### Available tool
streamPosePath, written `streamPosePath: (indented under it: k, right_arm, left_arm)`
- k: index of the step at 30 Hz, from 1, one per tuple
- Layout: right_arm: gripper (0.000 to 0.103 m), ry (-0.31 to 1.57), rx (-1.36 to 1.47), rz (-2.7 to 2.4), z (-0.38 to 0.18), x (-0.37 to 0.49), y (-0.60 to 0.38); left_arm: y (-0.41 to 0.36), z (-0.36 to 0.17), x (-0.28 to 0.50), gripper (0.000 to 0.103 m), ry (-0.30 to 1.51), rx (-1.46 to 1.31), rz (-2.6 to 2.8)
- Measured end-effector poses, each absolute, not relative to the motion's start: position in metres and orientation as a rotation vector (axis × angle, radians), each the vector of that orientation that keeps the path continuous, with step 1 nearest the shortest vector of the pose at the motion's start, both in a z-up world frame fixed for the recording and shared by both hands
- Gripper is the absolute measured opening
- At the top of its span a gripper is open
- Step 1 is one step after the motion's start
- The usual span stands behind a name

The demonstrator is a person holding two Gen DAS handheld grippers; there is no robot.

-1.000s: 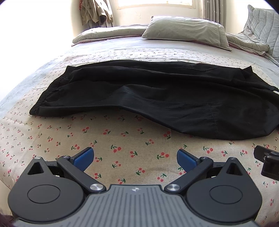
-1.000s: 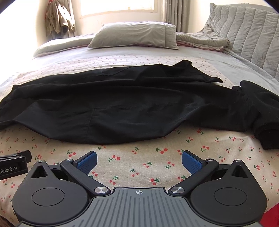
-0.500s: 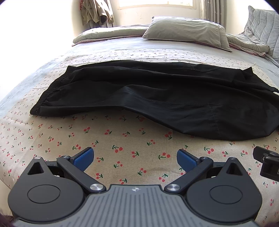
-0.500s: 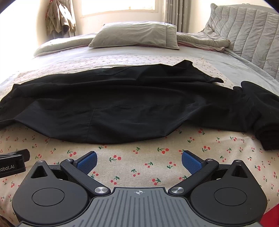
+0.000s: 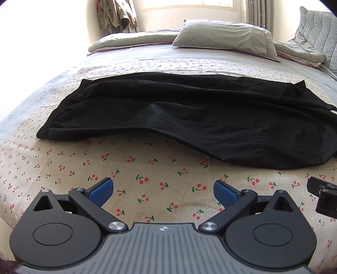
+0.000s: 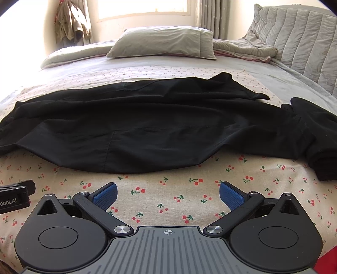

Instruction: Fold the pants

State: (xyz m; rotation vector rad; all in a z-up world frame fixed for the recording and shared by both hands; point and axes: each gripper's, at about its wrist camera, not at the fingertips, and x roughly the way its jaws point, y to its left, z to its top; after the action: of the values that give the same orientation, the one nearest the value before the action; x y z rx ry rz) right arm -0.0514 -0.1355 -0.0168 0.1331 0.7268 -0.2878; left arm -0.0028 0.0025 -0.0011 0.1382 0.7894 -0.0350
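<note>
Black pants (image 5: 189, 113) lie spread sideways across the cherry-print bed cover, folded lengthwise, with the elastic waistband at the left (image 5: 61, 109). In the right wrist view the pants (image 6: 147, 126) stretch across the frame and the leg ends bunch up at the right (image 6: 311, 134). My left gripper (image 5: 163, 190) hovers open over the cover, short of the pants' near edge. My right gripper (image 6: 168, 192) is also open and empty, just short of the bulging near edge. Each gripper's body shows at the edge of the other's view.
The cherry-print cover (image 5: 147, 168) lies over a grey sheet. A pillow (image 5: 227, 35) and a rumpled quilt (image 6: 242, 50) sit at the far side, with a padded headboard (image 6: 299, 38) at the right. Clothes hang (image 5: 115, 14) by the window.
Both views have shifted slightly; the pants sit a little farther up in the frames, so the grippers have eased back or tilted. The pants themselves have not moved.
</note>
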Motion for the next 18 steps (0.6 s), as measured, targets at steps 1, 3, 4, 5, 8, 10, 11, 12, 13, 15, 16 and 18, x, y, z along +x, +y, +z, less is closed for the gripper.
streamPosePath:
  k: [1,3,4,5,8,10,11,12,13,15,16,18]
  right_arm:
    - [0.103,0.727,0.133,-0.288,-0.0170,-0.0514,-0.1355]
    - [0.103,0.726,0.133,-0.288,-0.0169,-0.0514,-0.1350]
    - [0.103,0.726,0.132,-0.288,-0.0170,-0.0514,-0.1353]
    - [0.103,0.726,0.132,-0.288,-0.0169,-0.0513,-0.1351]
    - [0.103,0.727,0.132,-0.288,-0.0169,-0.0512,-0.1351]
    - [0.103,0.727,0.132,-0.288,-0.0169,-0.0513,-0.1350]
    - [0.103,0.726,0.132,-0.288,-0.0170,-0.0513,-0.1350]
    - [0.103,0.726,0.132,-0.289,-0.0172,-0.0513,-0.1353]
    - [0.103,0.725,0.132,-0.288,-0.0172,-0.0513,-0.1354]
    - [0.103,0.723,0.132,-0.289,-0.0177,-0.0518,-0.1363]
    - [0.103,0.721,0.131,-0.290,-0.0181,-0.0524,-0.1365]
    - [0.103,0.715,0.128,-0.292,-0.0185,-0.0532,-0.1374]
  left_arm:
    - [0.0024,-0.0012,-0.0028,0.103,0.789,0.138,-0.035]
    - [0.0021,-0.0013,-0.0024,0.103,0.790,0.139,-0.034]
    - [0.0021,-0.0013,-0.0024,0.103,0.790,0.139,-0.035]
    - [0.0023,-0.0013,-0.0024,0.103,0.789,0.139,-0.034]
    - [0.0025,-0.0013,-0.0023,0.103,0.790,0.139,-0.035]
    - [0.0023,-0.0013,-0.0024,0.103,0.790,0.140,-0.035]
    - [0.0022,-0.0013,-0.0024,0.103,0.789,0.139,-0.035]
    - [0.0023,-0.0013,-0.0024,0.103,0.790,0.139,-0.035]
    - [0.0023,-0.0013,-0.0023,0.103,0.790,0.139,-0.035]
    - [0.0026,-0.0014,-0.0023,0.103,0.790,0.139,-0.035]
    - [0.0020,-0.0016,-0.0023,0.103,0.789,0.140,-0.035]
    - [0.0035,-0.0023,-0.0017,0.103,0.790,0.139,-0.033]
